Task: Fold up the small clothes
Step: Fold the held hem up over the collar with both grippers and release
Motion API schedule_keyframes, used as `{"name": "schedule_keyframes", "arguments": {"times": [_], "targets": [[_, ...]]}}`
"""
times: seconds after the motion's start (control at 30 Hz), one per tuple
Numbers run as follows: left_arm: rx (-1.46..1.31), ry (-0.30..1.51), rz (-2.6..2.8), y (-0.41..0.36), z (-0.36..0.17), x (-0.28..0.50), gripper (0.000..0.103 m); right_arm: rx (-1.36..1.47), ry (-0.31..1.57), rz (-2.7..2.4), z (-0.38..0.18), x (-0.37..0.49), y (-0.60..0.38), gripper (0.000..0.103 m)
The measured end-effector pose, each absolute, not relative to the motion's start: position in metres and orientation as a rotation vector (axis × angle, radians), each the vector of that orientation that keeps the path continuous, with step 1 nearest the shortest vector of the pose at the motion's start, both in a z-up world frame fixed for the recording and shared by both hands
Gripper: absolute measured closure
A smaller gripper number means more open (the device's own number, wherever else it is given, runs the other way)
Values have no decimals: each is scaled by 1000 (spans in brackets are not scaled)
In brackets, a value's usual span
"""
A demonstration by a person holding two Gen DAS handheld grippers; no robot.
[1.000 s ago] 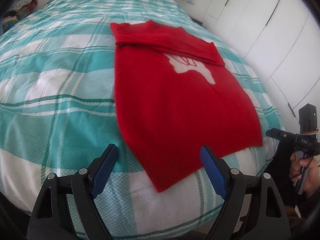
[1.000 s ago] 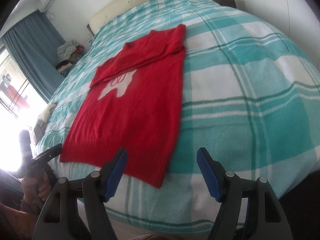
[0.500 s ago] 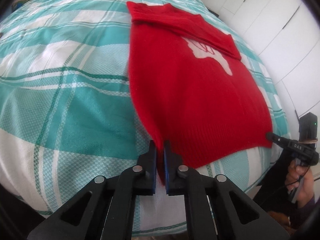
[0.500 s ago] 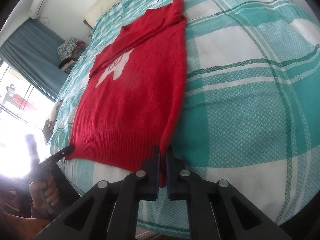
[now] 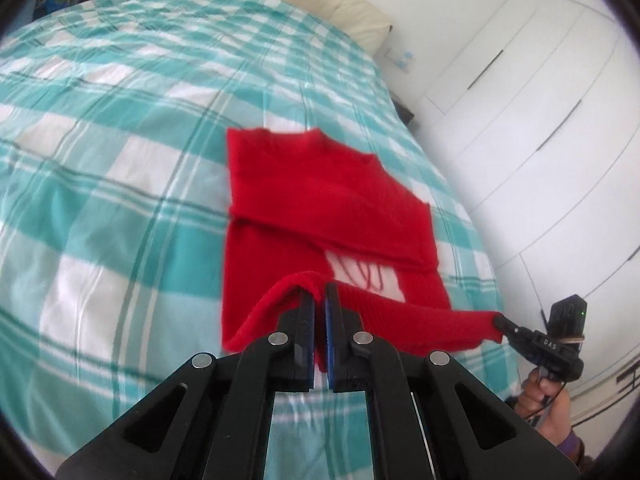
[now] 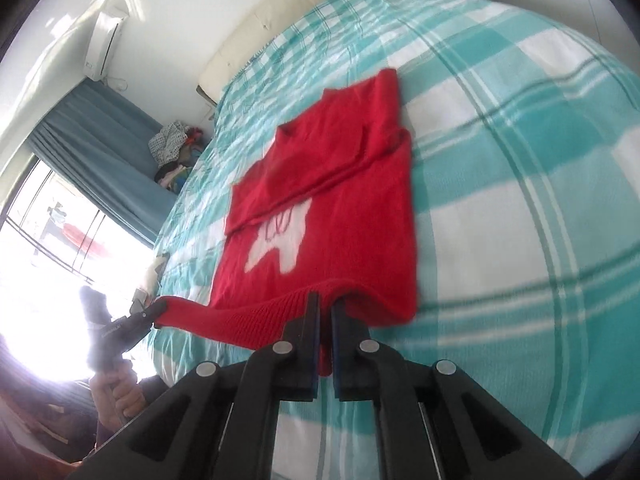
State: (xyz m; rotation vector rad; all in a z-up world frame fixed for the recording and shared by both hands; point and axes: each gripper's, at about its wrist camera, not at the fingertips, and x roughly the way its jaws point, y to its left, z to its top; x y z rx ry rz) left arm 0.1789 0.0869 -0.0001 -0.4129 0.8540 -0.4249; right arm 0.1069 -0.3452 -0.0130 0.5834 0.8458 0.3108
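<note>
A red knitted sweater [image 5: 320,200] with a white motif lies on the bed, sleeves folded across its top; it also shows in the right wrist view [image 6: 340,200]. My left gripper [image 5: 319,294] is shut on the left corner of the ribbed hem and holds it lifted. My right gripper [image 6: 326,300] is shut on the hem's right corner, also lifted. The hem hangs stretched between the two grippers, above the sweater's lower part. The right gripper also shows at the right of the left wrist view [image 5: 500,320], and the left gripper at the left of the right wrist view [image 6: 158,308].
The bed has a teal and white plaid cover [image 5: 120,160]. A cream headboard cushion [image 5: 320,4] is at the far end. White wardrobe doors [image 5: 540,100] stand to the right. A blue curtain [image 6: 100,148], a window and a clothes pile [image 6: 176,152] are on the left.
Both grippers closed on the hem corners, then lifted the hem off the bed and carried it forward over the sweater's lower part.
</note>
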Motion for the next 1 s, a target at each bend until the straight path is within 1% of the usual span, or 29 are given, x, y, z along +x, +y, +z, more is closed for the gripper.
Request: {"name": "schedule_keyframes", "arguments": {"times": [0.1, 0.2, 0.37, 0.47, 0.53, 0.6, 0.63, 0.67, 0.7, 0.73, 0.77, 0.9, 1.0], "targets": [[-384, 821, -369, 73, 8, 244, 101, 578, 785, 287, 4, 172, -352, 99], [-365, 817, -303, 60, 3, 304, 101, 611, 756, 260, 5, 238, -359, 99], [-341, 876, -201, 48, -24, 380, 101, 596, 763, 189, -13, 331, -357, 99], [-354, 901, -180, 47, -42, 408, 101, 629, 776, 157, -29, 364, -362, 99], [-368, 925, -177, 47, -52, 422, 97, 673, 770, 157, -40, 377, -368, 98], [-418, 972, -184, 49, -60, 438, 89, 729, 763, 162, -51, 384, -374, 94], [-439, 985, -179, 52, -61, 442, 83, 749, 759, 161, -54, 385, -377, 87], [-446, 976, -160, 57, -59, 441, 61, 759, 748, 154, -53, 385, -379, 81], [-442, 950, -133, 62, -54, 438, 36, 760, 732, 148, -50, 387, -382, 70], [-438, 915, -114, 68, -48, 432, 28, 751, 717, 144, -45, 384, -384, 68], [-437, 880, -103, 74, -42, 426, 20, 736, 707, 143, -40, 382, -385, 68], [-431, 865, -123, 87, -31, 406, 19, 608, 704, 164, -19, 366, -374, 68], [-347, 885, -174, 77, -32, 377, 18, 478, 747, 262, -14, 349, -345, 68]]}}
